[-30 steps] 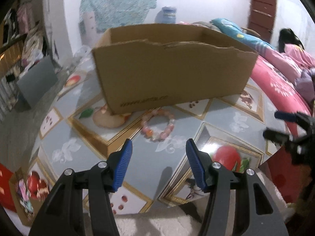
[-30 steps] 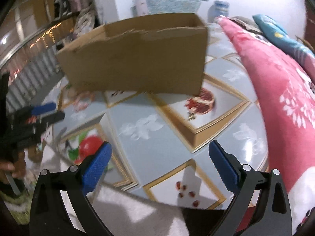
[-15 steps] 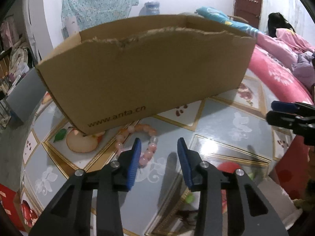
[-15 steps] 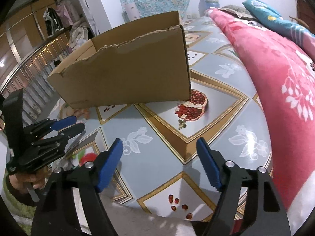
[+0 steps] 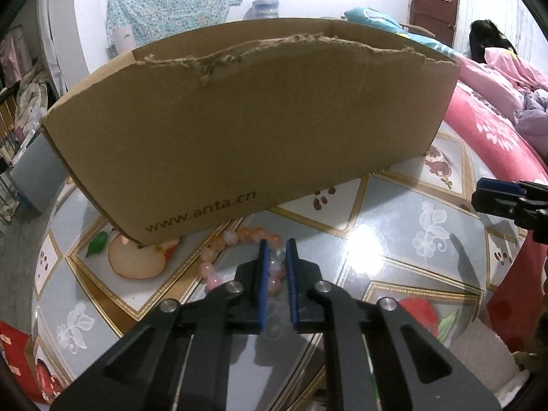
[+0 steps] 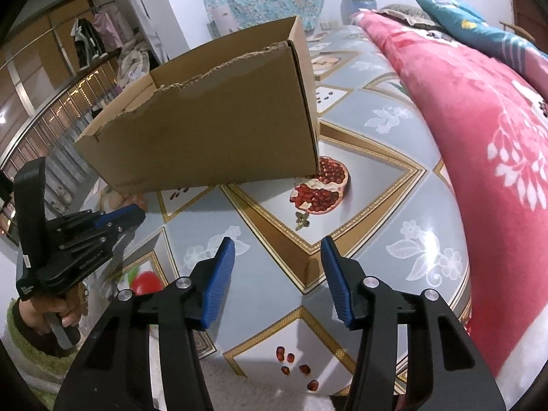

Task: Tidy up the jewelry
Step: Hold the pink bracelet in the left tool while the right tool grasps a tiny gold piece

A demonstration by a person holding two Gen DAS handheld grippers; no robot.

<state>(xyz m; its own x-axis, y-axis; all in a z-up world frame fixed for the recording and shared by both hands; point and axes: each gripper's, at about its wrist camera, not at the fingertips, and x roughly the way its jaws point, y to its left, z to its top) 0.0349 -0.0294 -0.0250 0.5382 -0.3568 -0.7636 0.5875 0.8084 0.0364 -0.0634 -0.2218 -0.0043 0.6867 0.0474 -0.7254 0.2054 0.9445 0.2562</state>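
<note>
The left hand-held gripper [image 5: 275,255] is clenched on the pink bead bracelet [image 5: 236,257], which lies on the table [image 5: 394,239] just in front of the cardboard box [image 5: 246,130], not yet lifted. The right hand-held gripper [image 6: 278,274] hangs over bare table, jaws closing on nothing. So the pick-up looks only begun; carrying the bracelet into the box is, I judge, what is left
</note>
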